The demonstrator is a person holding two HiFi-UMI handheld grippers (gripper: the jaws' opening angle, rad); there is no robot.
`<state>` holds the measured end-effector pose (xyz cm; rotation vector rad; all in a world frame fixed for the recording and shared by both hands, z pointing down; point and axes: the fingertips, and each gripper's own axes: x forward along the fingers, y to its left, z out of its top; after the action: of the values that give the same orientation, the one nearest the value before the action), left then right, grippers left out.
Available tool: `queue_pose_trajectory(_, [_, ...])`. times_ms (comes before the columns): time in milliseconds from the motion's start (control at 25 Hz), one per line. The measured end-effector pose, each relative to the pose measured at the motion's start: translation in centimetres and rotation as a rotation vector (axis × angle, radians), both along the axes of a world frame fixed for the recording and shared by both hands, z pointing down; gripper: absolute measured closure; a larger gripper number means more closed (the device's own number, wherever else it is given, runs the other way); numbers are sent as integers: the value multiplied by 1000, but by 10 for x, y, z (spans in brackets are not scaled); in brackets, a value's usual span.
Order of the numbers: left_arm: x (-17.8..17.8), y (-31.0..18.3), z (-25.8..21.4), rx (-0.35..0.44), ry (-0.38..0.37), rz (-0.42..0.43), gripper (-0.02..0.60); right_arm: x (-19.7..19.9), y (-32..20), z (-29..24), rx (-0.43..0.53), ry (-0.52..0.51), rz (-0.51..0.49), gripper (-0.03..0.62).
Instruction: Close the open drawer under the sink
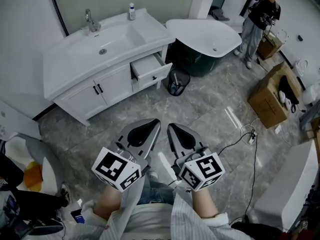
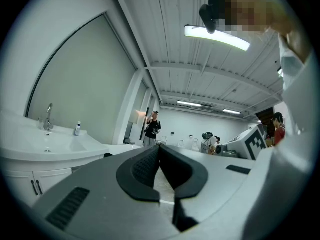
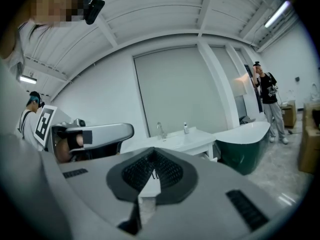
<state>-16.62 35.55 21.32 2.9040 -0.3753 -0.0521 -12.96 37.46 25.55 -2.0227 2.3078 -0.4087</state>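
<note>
The white vanity (image 1: pixel 75 69) with a sink and tap stands against the far wall. Its right-hand drawer (image 1: pixel 150 70) with a black knob is pulled out, while the two doors beside it are closed. Both grippers are held low near my body, well short of the drawer and pointing toward it. My left gripper (image 1: pixel 155 123) (image 2: pixel 159 147) is shut with nothing between its jaws. My right gripper (image 1: pixel 171 127) (image 3: pixel 152 152) is likewise shut and empty. The vanity (image 2: pixel 45 145) (image 3: pixel 190 140) shows far off in both gripper views.
A black wire bin (image 1: pixel 178 81) stands on the floor right beside the open drawer. A dark green bathtub (image 1: pixel 205 39) lies to its right. A person (image 1: pixel 259 19) stands at the far right near cardboard boxes (image 1: pixel 270 94). A cable (image 1: pixel 250 136) trails across the marble floor.
</note>
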Motion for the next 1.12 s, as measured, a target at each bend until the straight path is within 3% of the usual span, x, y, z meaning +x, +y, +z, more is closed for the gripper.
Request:
queue_pose_trajectory(760, [75, -174, 2, -4, -27, 49, 566, 73, -167, 9, -40, -27, 48, 583])
queue_pose_trajectory(1120, [84, -235, 9, 0, -36, 69, 566, 89, -220, 20, -46, -37, 103, 583])
